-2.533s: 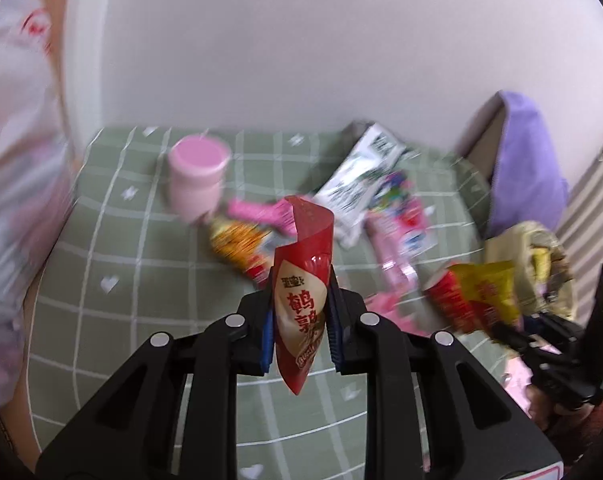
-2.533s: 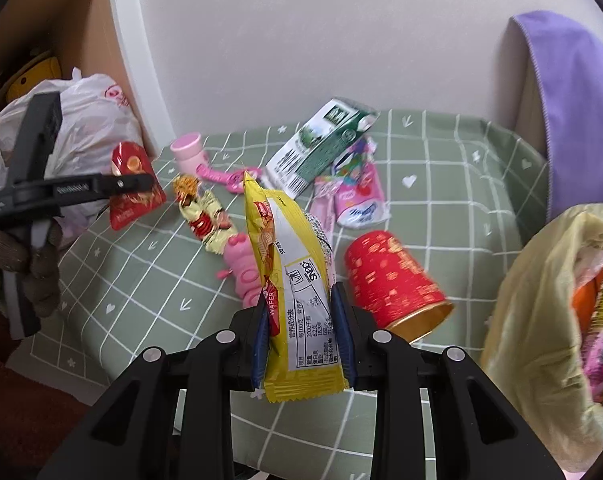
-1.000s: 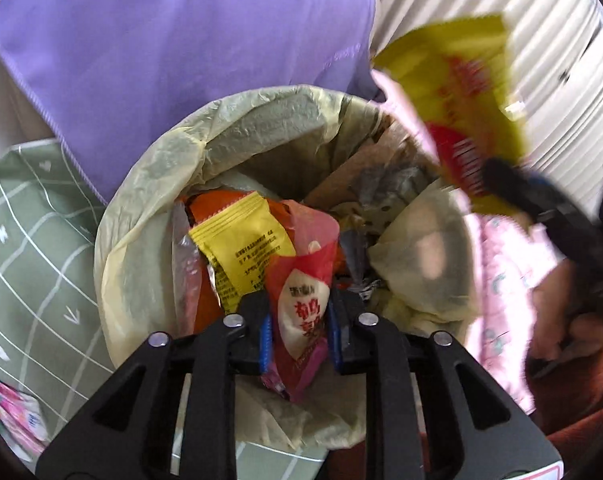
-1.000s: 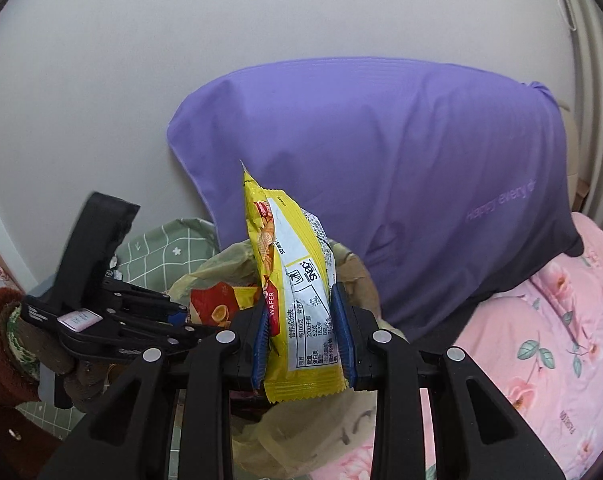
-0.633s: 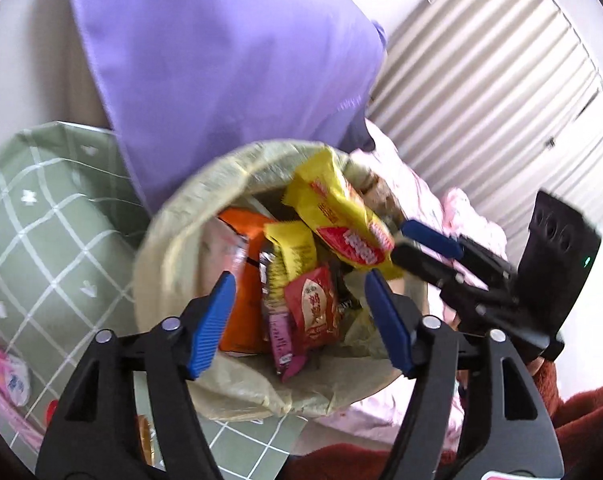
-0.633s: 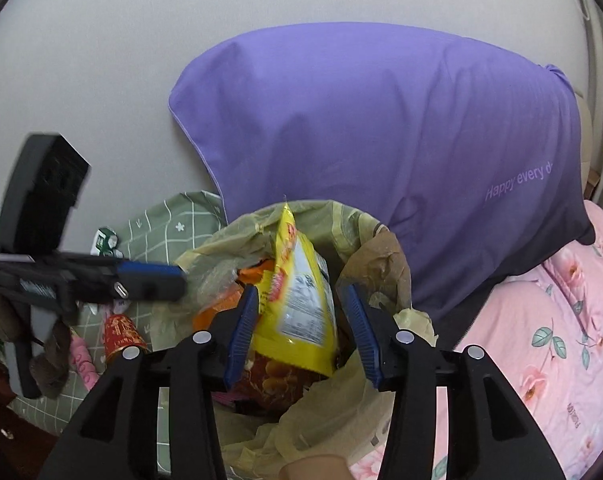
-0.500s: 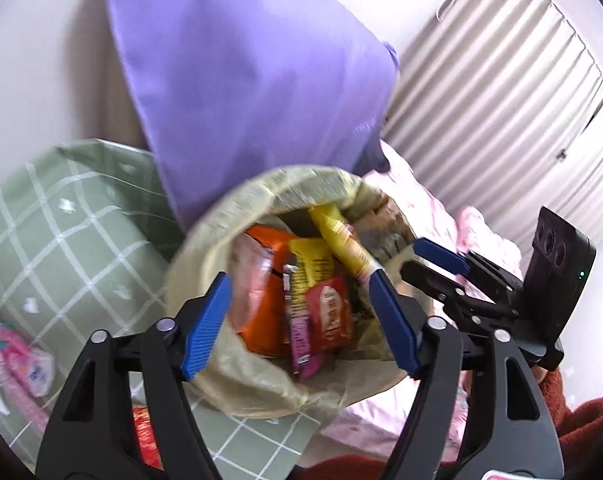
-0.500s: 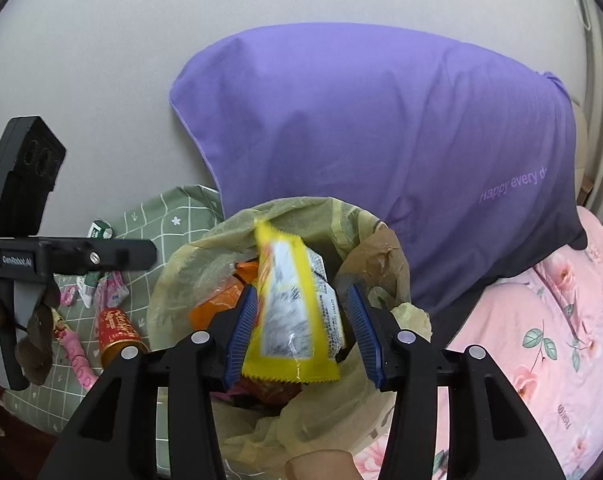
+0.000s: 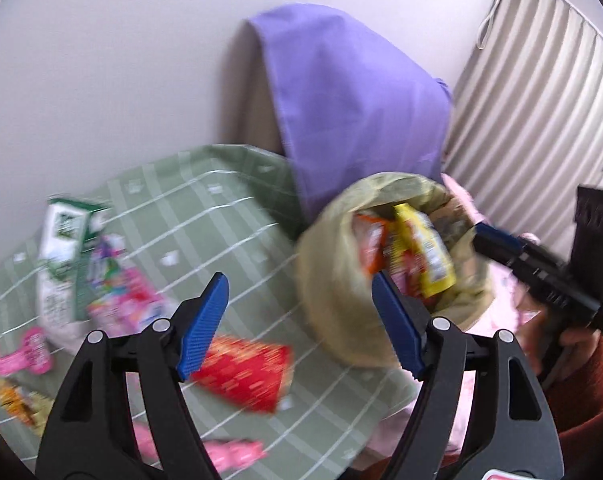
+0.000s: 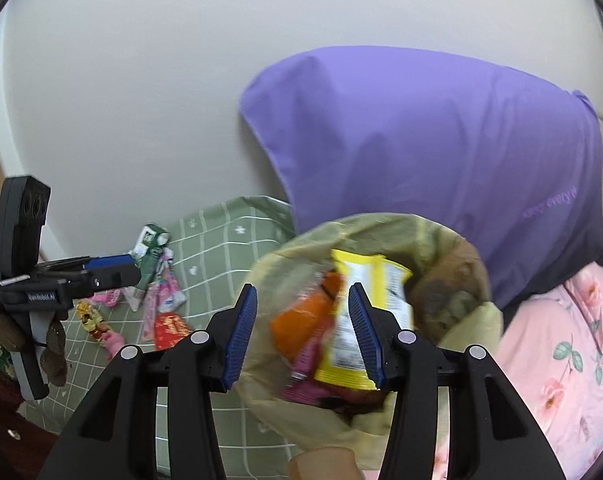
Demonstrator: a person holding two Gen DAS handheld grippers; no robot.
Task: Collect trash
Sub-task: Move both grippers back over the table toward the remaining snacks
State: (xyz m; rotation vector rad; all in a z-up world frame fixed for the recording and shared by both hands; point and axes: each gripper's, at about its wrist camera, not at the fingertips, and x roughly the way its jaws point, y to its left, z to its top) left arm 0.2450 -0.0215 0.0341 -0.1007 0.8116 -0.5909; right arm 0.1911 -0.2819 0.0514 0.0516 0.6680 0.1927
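A yellowish trash bag (image 9: 333,264) (image 10: 269,280) stands open at the green checked table's right end, with wrappers inside. The yellow wafer packet (image 10: 361,320) (image 9: 425,256) lies in it among orange and red wrappers. My right gripper (image 10: 301,332) hangs open just above the bag's mouth, nothing between its blue pads. My left gripper (image 9: 297,320) is open and empty over the table (image 9: 221,232), left of the bag. Below it lies a red paper cup (image 9: 245,372) (image 10: 169,330) on its side. A green-white carton (image 9: 61,248) (image 10: 149,246) and pink wrappers (image 9: 125,304) lie further left.
A purple pillow (image 10: 441,160) leans on the white wall behind the bag. Pink floral bedding (image 10: 561,340) lies to the right. Ribbed curtains (image 9: 533,112) hang at the far right. A person's hand in a dark red sleeve (image 9: 573,392) holds the right gripper.
Both grippers opened and dropped their wrappers into the bag. My left gripper has since swung left, away from the bag and back over the table; the right one shifted slightly.
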